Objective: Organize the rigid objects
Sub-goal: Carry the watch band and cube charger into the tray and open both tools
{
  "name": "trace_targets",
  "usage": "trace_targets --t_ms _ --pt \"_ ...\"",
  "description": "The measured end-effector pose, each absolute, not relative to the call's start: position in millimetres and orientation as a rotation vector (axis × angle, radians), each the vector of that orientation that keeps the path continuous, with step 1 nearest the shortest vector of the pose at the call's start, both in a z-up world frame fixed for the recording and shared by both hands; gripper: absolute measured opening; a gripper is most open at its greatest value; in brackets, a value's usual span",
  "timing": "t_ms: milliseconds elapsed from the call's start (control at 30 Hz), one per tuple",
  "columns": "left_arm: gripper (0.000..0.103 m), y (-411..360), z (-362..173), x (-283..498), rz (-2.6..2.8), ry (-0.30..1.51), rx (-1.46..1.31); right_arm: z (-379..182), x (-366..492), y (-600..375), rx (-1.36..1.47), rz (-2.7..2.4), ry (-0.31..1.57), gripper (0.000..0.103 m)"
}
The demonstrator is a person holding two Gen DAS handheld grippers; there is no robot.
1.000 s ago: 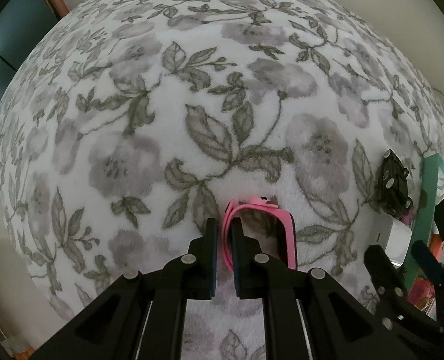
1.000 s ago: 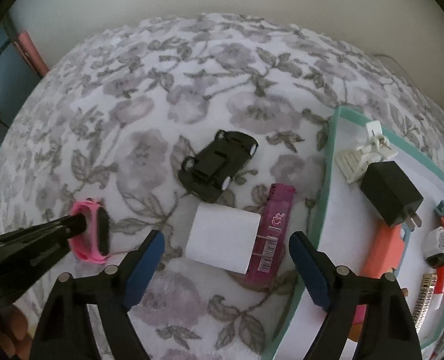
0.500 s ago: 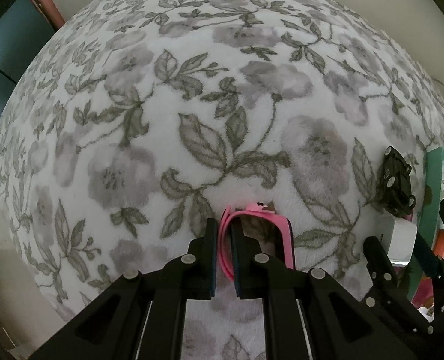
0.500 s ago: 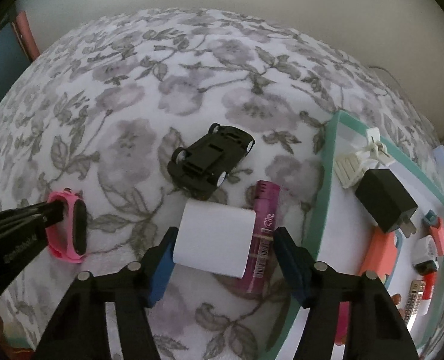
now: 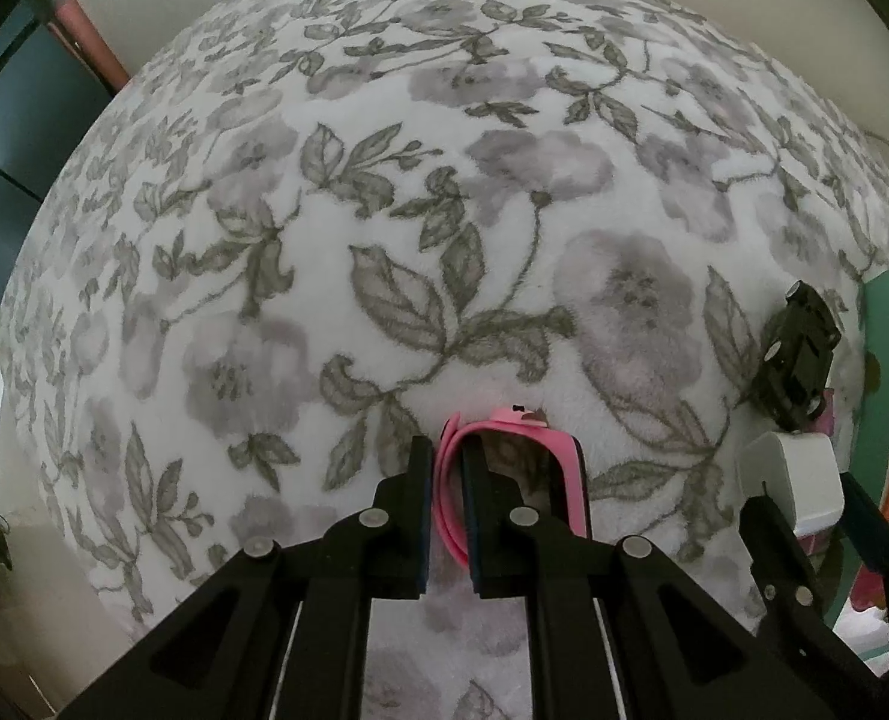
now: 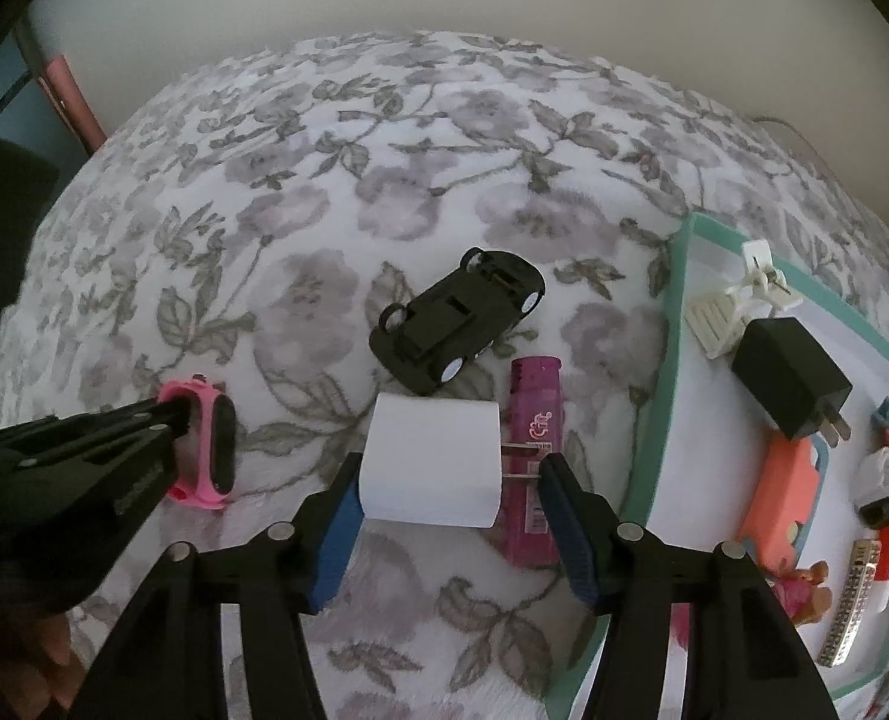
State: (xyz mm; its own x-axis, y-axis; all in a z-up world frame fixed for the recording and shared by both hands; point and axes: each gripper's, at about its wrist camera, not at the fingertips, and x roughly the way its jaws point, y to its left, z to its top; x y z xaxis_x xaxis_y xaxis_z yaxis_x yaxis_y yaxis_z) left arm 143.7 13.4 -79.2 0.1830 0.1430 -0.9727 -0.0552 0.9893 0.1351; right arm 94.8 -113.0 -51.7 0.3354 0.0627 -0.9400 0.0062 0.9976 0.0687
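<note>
Right wrist view: I see the right gripper (image 6: 450, 510) straddling the white cube-shaped plug-in charger (image 6: 432, 459), which lies on the floral-print plush cloth (image 6: 384, 192).
Right tool state: the jaws have just been closing with the charger between them; the left pad sits at the charger's side, the right pad stands beside the metal prongs, and I cannot tell whether either presses yet.
Left tool state: the left gripper (image 5: 447, 501) is clamped together on the strap of the pink silicone wristband with a black face (image 5: 519, 468), which sits on the cloth.
Step in hand: I judge this to be securing the charger for transfer to the teal-rimmed white tray (image 6: 663, 372).
Technique: I would centre the pads on the flat body, clear of the prongs, then lift straight up.
Edges: the magenta plastic lighter (image 6: 531, 450) lies just beside the charger under the right finger; the black toy car, lying upside down (image 6: 456, 324), lies just beyond.
Open room: bare tray floor near the rim, ahead of the black wall adapter (image 6: 789, 384), looks free.
</note>
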Motion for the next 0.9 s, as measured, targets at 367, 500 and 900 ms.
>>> trace_targets --t_ms 367,500,900 --pt "0.008 17 -68 140 0.098 1.370 0.020 -41 91 -125 0.089 0.027 1.207 0.060" --pt "0.007 14 -54 139 0.085 1.333 0.009 -36 88 -127 0.090 0.028 1.199 0.060" --pt "0.007 1 6 124 0.039 1.170 -0.028 2 72 -157 0.138 -0.025 1.113 0.060"
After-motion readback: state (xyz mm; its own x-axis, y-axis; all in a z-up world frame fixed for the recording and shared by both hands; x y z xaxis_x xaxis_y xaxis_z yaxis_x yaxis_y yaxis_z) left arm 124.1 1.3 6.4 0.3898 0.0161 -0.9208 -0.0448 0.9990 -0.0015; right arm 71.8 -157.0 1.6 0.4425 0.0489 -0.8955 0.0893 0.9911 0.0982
